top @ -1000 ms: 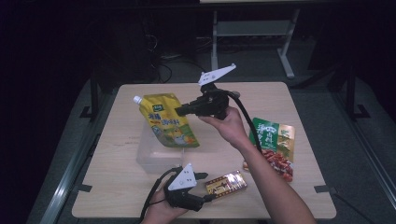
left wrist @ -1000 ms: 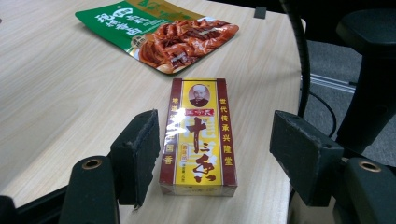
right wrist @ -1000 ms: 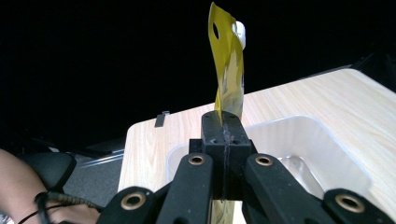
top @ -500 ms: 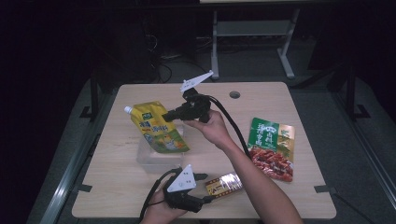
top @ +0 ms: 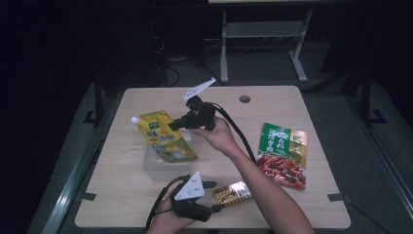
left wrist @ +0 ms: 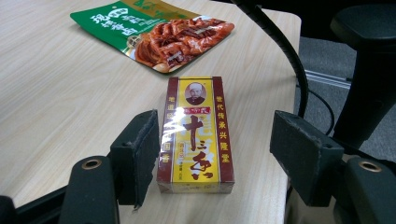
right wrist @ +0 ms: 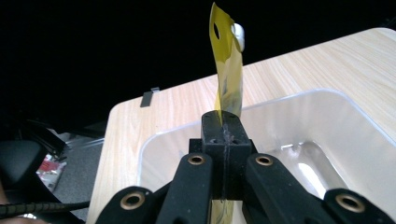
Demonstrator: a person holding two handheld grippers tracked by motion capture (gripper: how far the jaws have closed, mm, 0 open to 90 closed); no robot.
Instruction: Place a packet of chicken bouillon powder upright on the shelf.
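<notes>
Yellow spouted pouch (top: pixel 165 141) hangs pinched at its edge in the right gripper (top: pixel 176 125), whose jaws are clamped tight on it, above the clear plastic tub (top: pixel 151 165) near the middle of the desk (top: pixel 122 195); in the right gripper view the pouch (right wrist: pixel 227 70) rises edge-on from the closed jaws with the tub (right wrist: pixel 327 116) below. Left gripper (left wrist: pixel 212 154) rests at the desk's near edge, its jaws wide to either side of a red-and-yellow spice box (left wrist: pixel 196 135) lying flat between them, the left pad just beside the box, the right pad apart. A green snack packet (top: pixel 283 153) lies toward the right edge
</notes>
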